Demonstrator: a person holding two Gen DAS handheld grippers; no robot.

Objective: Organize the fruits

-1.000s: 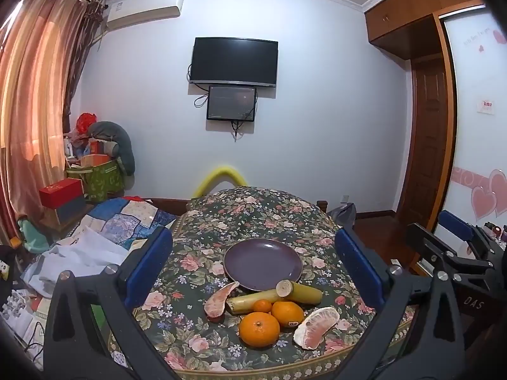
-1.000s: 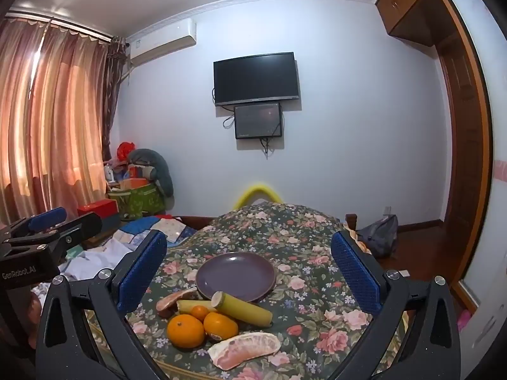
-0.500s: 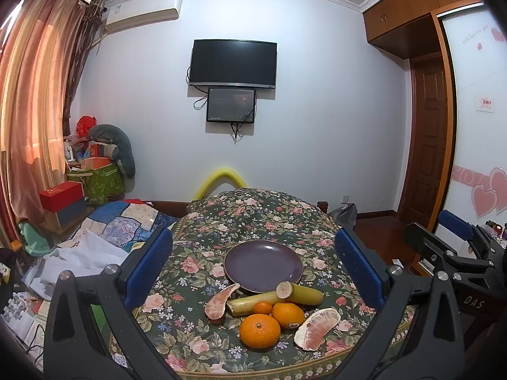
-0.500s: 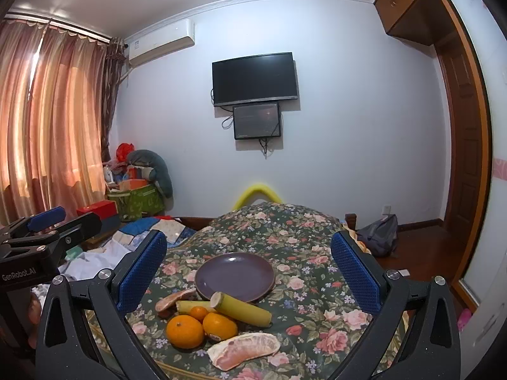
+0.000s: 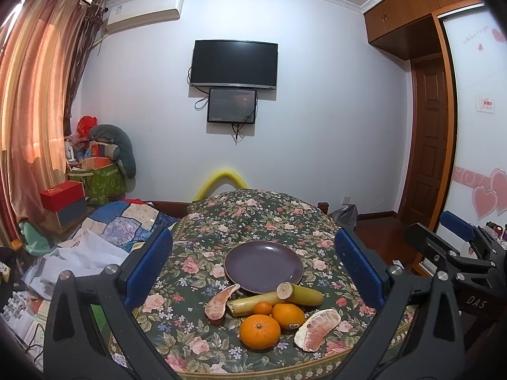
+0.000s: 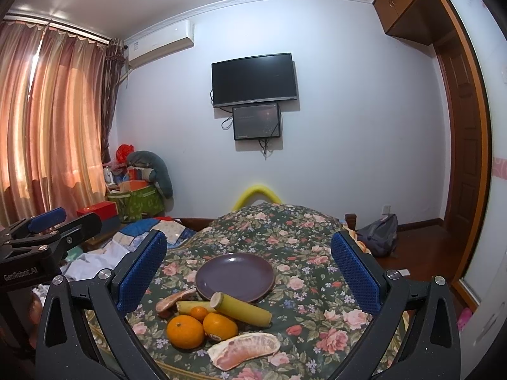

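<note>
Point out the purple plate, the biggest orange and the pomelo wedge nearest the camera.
purple plate (image 5: 264,263), left wrist view, bare centre.
biggest orange (image 5: 259,331), left wrist view, middle of its peel.
nearest pomelo wedge (image 6: 245,349), right wrist view, pink flesh.

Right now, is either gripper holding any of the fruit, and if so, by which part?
Nothing is held. The left gripper and right gripper are both open and empty, above the table, short of the fruit.

a dark green cloth (image 5: 253,218) with pink and white flowers fills the lower middle of the frame. on it sit a plain purple plate (image 5: 263,265), three orange citrus fruits (image 5: 259,331), two yellow-green cane pieces (image 5: 301,294) and two pink-fleshed pomelo segments (image 5: 317,320). blue finger pads (image 5: 358,270) flank them; salmon curtains (image 5: 31,95) hang at left.
</note>
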